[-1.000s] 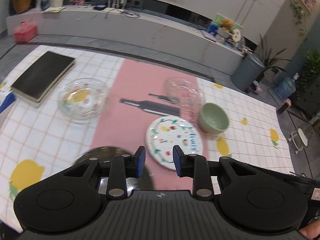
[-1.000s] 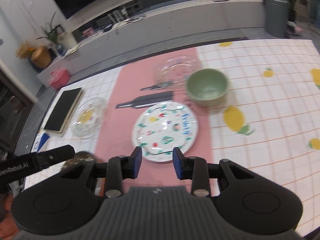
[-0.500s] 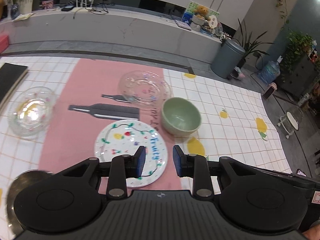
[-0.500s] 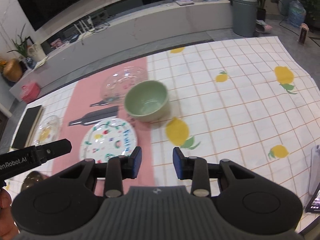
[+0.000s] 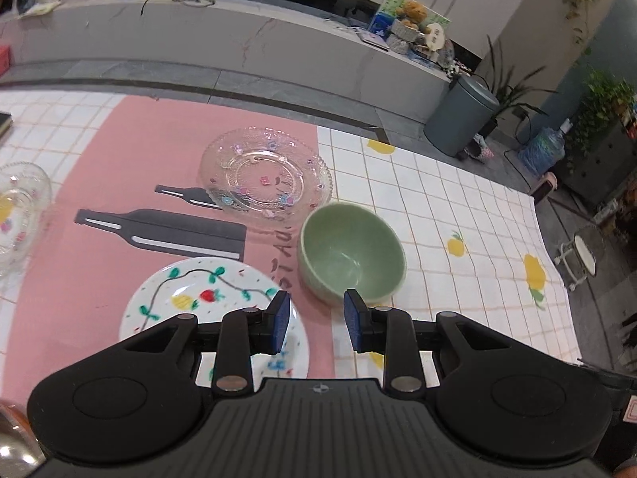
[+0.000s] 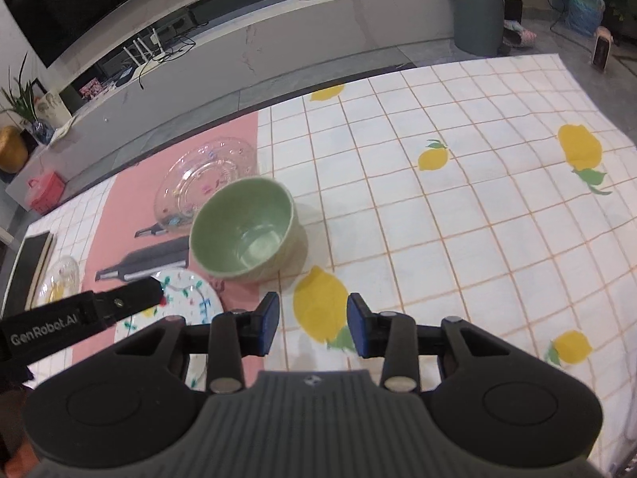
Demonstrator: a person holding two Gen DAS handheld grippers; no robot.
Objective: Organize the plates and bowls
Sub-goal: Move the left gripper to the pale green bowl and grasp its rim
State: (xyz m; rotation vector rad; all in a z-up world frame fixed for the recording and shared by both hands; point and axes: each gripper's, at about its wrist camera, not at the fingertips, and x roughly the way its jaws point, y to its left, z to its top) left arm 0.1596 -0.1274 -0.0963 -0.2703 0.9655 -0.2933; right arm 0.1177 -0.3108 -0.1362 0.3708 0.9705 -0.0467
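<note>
tongs (image 5: 316, 320) – parted, empty | green bowl (image 5: 350, 253) – just ahead

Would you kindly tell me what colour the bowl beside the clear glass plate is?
The bowl is pale green, clearest in the left wrist view.

The bowl (image 5: 352, 253) sits on the desk (image 5: 458, 215) just ahead of the left claw (image 5: 316, 320). The painted plate (image 5: 199, 302) lies under that claw's left finger, with the glass plate (image 5: 266, 175) beyond, behind the bowl. A glass bowl (image 5: 18, 215) stands far left.

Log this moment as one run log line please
left gripper: open, empty, over painted plate | right gripper: open, empty | green bowl: upright on tablecloth | glass plate: untouched
</note>
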